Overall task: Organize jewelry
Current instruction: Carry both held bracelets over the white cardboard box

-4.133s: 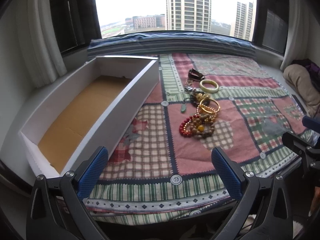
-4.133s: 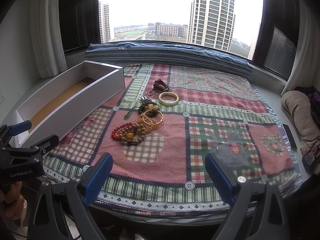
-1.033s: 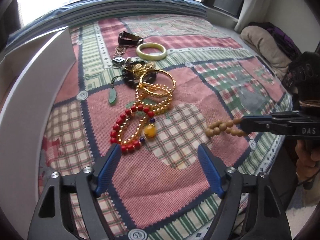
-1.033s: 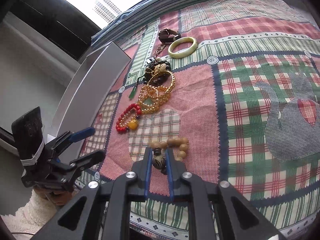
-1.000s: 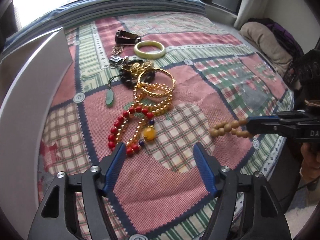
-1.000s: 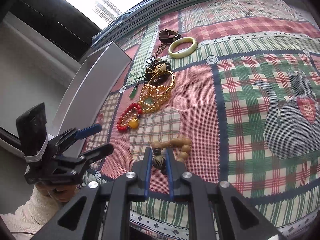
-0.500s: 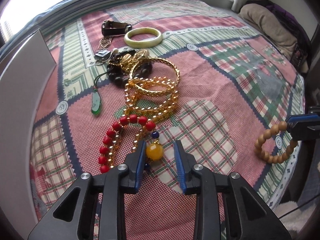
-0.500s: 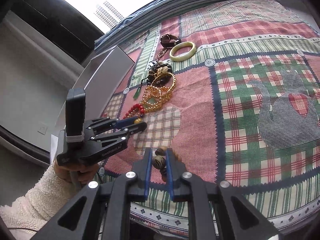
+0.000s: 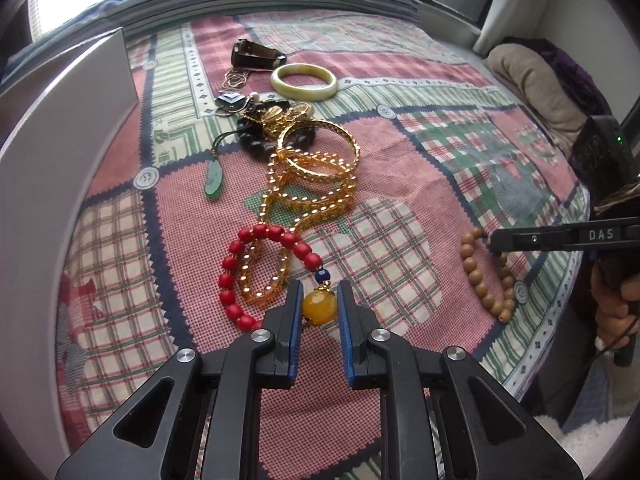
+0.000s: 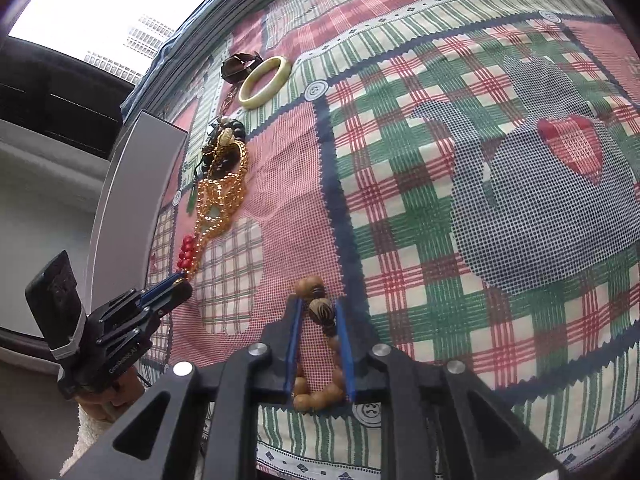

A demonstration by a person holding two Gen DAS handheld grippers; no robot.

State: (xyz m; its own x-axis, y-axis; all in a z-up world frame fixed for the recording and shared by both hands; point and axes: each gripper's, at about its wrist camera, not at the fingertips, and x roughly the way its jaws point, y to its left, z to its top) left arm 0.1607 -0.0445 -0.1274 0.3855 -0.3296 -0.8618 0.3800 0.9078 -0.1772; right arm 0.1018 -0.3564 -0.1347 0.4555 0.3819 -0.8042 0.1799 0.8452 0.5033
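A pile of jewelry lies on the patchwork quilt (image 9: 420, 168). My left gripper (image 9: 319, 304) is shut on the amber bead (image 9: 319, 306) of the red bead bracelet (image 9: 256, 268), low on the quilt. My right gripper (image 10: 319, 312) is shut on the wooden bead bracelet (image 10: 320, 308), which hangs in a loop (image 9: 486, 276) at the quilt's front right edge. Gold bangles and chains (image 9: 316, 168), a jade pendant (image 9: 214, 178), a jade bangle (image 9: 304, 81) and a dark watch (image 9: 256, 54) lie farther back.
A long white box (image 9: 60, 152) runs along the left side of the quilt. A beige cushion (image 9: 536, 80) lies at the far right. The window sill runs behind the quilt. The left gripper also shows in the right wrist view (image 10: 176, 286).
My left gripper moved down to the red bracelet and closed on its amber bead. My right gripper lifted the wooden bracelet off the quilt and drew it toward the front right edge.
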